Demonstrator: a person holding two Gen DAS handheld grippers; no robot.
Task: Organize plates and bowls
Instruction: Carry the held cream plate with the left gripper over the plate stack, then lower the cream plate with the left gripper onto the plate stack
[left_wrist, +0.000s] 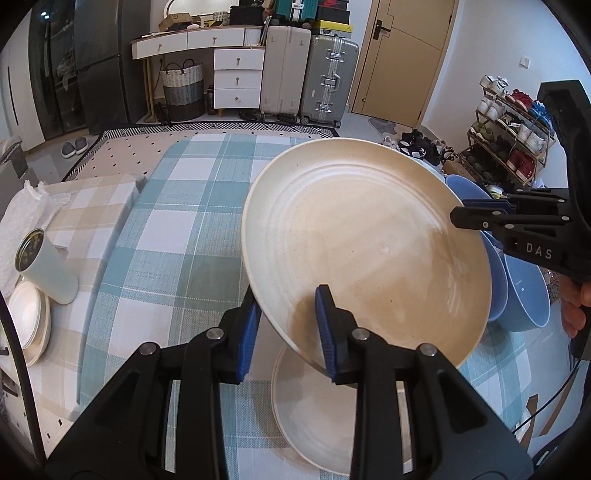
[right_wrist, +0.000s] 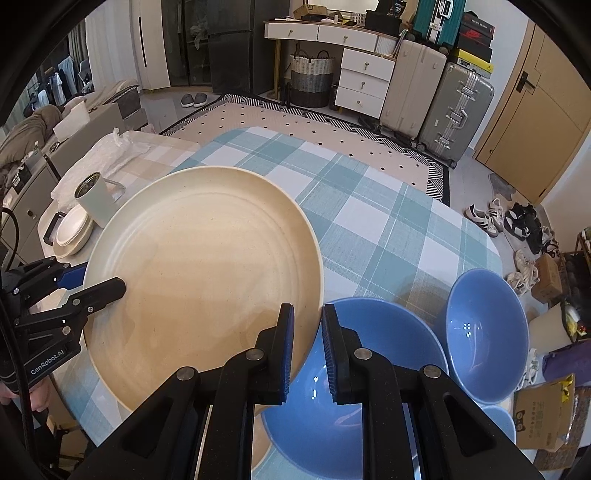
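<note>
A large cream plate (left_wrist: 365, 236) is held tilted above the checked tablecloth; it also shows in the right wrist view (right_wrist: 199, 266). My left gripper (left_wrist: 288, 332) has its jaws around the plate's near rim. My right gripper (right_wrist: 308, 343) straddles the opposite rim, with a gap at the pads; it appears in the left wrist view (left_wrist: 476, 214). A second cream plate (left_wrist: 314, 410) lies flat on the table under the lifted one. Blue bowls (right_wrist: 484, 332) sit at the right, one (right_wrist: 354, 413) under my right gripper.
A white tumbler (left_wrist: 48, 269) lies on a stack of small white dishes (left_wrist: 27, 321) at the left, on a beige checked cloth (left_wrist: 92, 206). Suitcases, drawers and a shoe rack (left_wrist: 509, 136) stand beyond the table (left_wrist: 192, 206).
</note>
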